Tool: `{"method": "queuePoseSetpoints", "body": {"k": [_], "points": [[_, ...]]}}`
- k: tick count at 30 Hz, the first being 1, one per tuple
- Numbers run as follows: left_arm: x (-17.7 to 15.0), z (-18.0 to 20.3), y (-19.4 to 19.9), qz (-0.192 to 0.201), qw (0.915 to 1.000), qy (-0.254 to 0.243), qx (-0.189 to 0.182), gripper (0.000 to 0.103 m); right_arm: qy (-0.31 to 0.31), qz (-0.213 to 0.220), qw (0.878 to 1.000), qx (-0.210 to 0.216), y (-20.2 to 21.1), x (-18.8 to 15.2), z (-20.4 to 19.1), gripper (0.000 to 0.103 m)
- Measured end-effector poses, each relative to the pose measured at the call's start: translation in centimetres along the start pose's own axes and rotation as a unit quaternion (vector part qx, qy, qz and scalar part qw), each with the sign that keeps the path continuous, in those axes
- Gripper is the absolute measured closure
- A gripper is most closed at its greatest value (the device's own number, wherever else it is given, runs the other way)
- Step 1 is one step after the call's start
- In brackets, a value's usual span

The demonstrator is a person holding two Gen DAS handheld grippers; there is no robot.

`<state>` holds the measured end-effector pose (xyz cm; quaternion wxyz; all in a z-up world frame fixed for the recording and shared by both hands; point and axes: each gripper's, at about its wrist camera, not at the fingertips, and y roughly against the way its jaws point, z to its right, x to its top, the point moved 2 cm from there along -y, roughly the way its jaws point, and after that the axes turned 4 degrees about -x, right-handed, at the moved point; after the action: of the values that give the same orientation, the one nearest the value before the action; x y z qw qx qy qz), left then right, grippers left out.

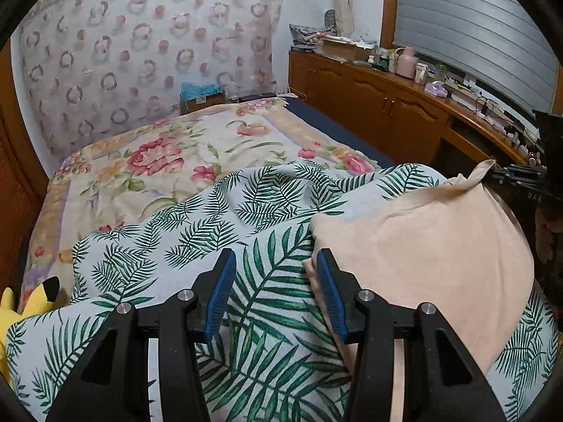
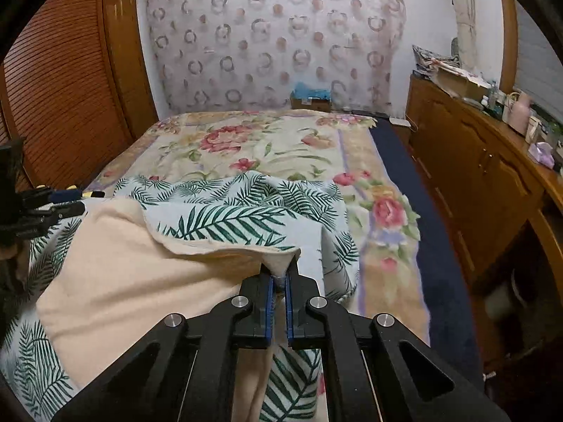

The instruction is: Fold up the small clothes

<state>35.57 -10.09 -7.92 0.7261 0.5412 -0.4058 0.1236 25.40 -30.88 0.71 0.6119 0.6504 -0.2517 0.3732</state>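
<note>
A small cloth with a green palm-leaf print (image 1: 246,211) and a peach underside (image 1: 422,239) lies on the bed. My left gripper (image 1: 276,274) is open just above the print, its right finger at the edge of the turned-over peach part. My right gripper (image 2: 279,281) is shut on a corner of the palm-leaf cloth (image 2: 228,218) and holds it lifted and folded back, so the peach underside (image 2: 140,274) shows. The left gripper shows at the left edge of the right wrist view (image 2: 52,204).
The bed has a floral blanket (image 1: 169,161) over a dark blue sheet (image 2: 422,211). A wooden cabinet (image 1: 380,105) with clutter on top runs along the right. A yellow plush toy (image 1: 24,302) sits at the left. A wooden louvred door (image 2: 59,88) stands at the left.
</note>
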Motion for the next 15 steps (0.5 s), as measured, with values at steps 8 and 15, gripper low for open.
{"method": "queuePoseSetpoints", "body": {"k": [8,15], "points": [[-0.9,1.9,-0.3,-0.019,0.9988,-0.003,-0.045,0.037,0.014,0.002,1.000,-0.008,1.7,0.3,-2.3,0.027],[-1.5,3.5,-2.1,-0.041,0.9977,-0.010,-0.052,0.032,0.007,-0.051,0.999,0.002,-0.4,-2.1,-2.3,0.026]]}}
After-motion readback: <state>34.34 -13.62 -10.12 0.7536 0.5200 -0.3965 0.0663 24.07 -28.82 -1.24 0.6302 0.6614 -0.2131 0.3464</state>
